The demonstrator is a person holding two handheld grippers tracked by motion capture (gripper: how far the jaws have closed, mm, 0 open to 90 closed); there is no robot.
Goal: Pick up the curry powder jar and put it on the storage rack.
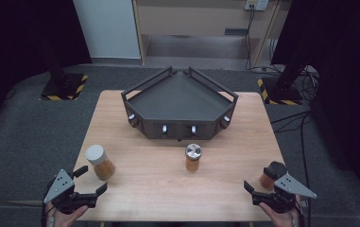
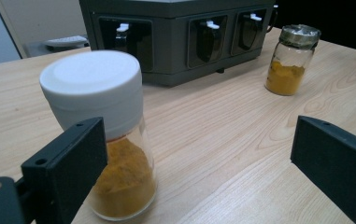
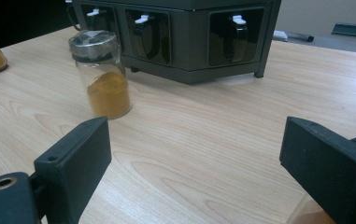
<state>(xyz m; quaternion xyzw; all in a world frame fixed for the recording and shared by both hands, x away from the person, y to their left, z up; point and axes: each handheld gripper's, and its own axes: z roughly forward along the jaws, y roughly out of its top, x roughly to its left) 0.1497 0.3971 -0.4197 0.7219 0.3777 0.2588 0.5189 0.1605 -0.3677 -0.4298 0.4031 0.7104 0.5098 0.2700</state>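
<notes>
Three spice jars of orange-yellow powder stand on the wooden table (image 1: 149, 184). The white-lidded jar (image 1: 100, 161) is at the front left, and my left gripper (image 1: 91, 179) is open just beside it. In the left gripper view this jar (image 2: 105, 140) stands right behind the left jaw, not between the jaws. The silver-lidded jar (image 1: 192, 157) (image 2: 291, 60) (image 3: 102, 74) stands mid-table. A black-lidded jar (image 1: 270, 175) sits at the front right against my open right gripper (image 1: 261, 182). Its glass (image 3: 313, 215) peeks out under the right jaw.
A dark grey angled rack (image 1: 177, 130) (image 2: 175, 42) (image 3: 189, 42) with white-tipped hooks along its front stands at the back centre of the table. Bare wood lies between the jars. Two stands with yellow-black bases (image 1: 64, 87) flank the table on the floor.
</notes>
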